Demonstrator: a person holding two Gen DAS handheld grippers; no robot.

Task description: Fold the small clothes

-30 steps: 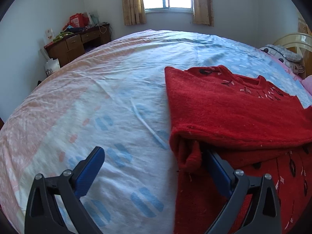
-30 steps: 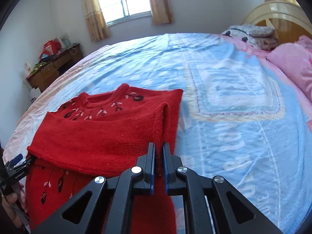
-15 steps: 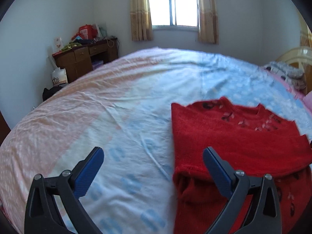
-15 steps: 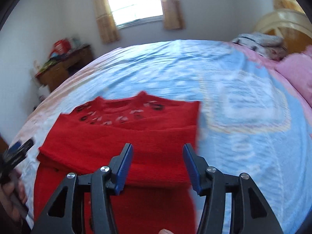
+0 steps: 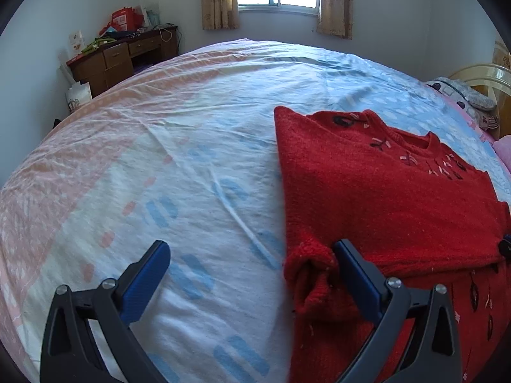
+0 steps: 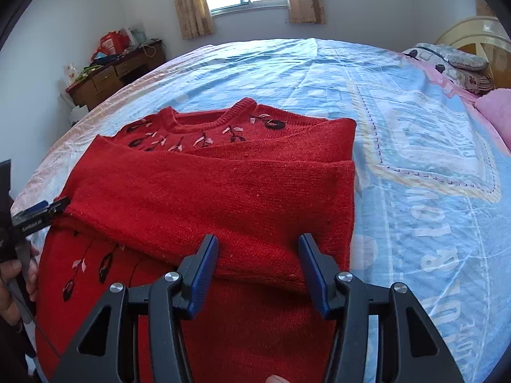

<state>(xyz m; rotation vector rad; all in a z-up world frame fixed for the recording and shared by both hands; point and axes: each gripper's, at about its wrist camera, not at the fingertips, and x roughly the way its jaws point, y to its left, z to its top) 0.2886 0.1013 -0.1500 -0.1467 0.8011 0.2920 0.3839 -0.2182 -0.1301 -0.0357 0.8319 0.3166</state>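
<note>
A: Our right gripper hovers half open and empty above the red sweater. Our left gripper?

B: Spread wide, gripping nothing, beside its cuff. The sweater lies folded on the bed.

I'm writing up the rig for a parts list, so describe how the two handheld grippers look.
Both the left gripper and the right gripper have black plastic triangular-cutout arms joined by silver round screws, each ending in two flat fingers faced with blue ribbed pads. In the right wrist view, the left gripper carries a small white-lettered label, too small to read.
</note>
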